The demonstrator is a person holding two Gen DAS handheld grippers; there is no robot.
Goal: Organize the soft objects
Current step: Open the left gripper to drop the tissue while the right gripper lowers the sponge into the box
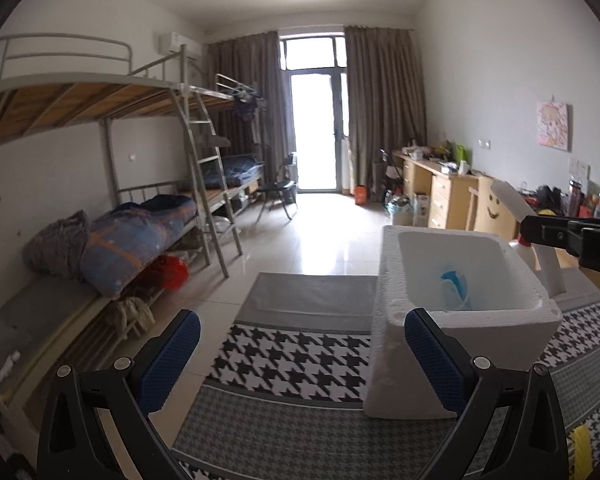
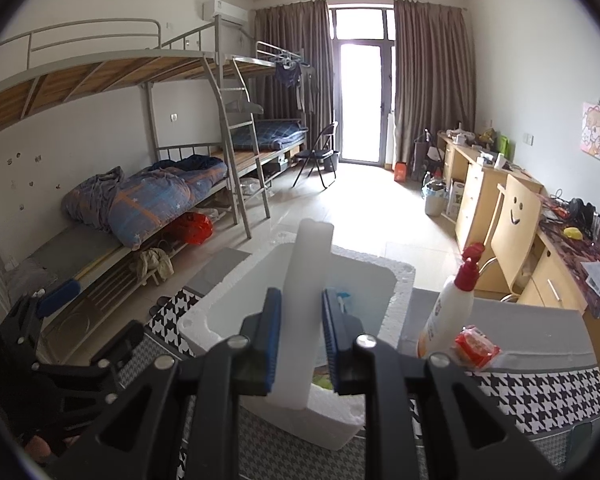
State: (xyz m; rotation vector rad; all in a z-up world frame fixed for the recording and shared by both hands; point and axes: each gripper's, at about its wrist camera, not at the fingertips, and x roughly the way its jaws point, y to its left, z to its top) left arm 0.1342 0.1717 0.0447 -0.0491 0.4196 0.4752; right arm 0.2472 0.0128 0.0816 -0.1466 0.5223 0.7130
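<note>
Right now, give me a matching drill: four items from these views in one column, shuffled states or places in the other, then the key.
Items
1. left gripper
2. right gripper
3. foam box
4. white bottle with red cap

States or places
A. standing upright beside the box
B. open, nothing between the pads
C. lidless, on the houndstooth mat
D. shut on the white foam slab

Pairs: 1-B, 2-D, 3-C, 4-A
</note>
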